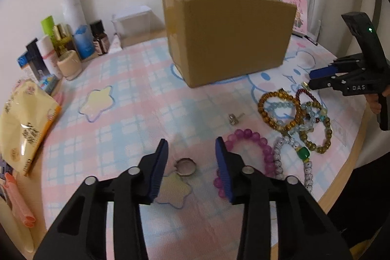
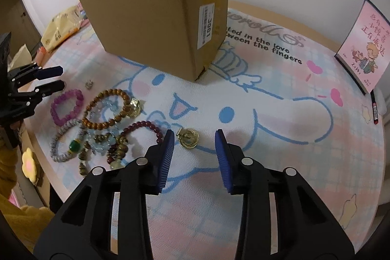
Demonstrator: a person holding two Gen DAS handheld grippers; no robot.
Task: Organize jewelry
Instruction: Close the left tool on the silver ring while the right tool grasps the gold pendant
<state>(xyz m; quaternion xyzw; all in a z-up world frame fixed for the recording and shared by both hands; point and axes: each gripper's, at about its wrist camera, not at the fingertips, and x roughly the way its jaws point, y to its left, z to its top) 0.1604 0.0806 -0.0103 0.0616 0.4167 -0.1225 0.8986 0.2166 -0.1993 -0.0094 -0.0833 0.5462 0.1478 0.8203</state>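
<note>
My left gripper [image 1: 191, 146] is open above a silver ring [image 1: 186, 167] on the mat, which lies between its fingers. A purple bead bracelet [image 1: 253, 140] lies just right of it. A pile of bead bracelets [image 1: 295, 118] lies further right, also in the right wrist view [image 2: 102, 128]. A small silver piece [image 1: 233, 118] sits near the middle. My right gripper [image 2: 195, 138] is open over a gold ring [image 2: 189, 138], beside its left finger. A brown cardboard box [image 1: 226, 38] stands open-topped behind, also in the right wrist view [image 2: 158, 16].
Bottles and cosmetics [image 1: 70, 23] stand at the back left with a clear box [image 1: 132, 26]. A yellow packet [image 1: 22, 123] lies at the left edge. A pink book [image 2: 363, 45] leans at the right. The round table's edge [image 1: 341, 187] runs close on the right.
</note>
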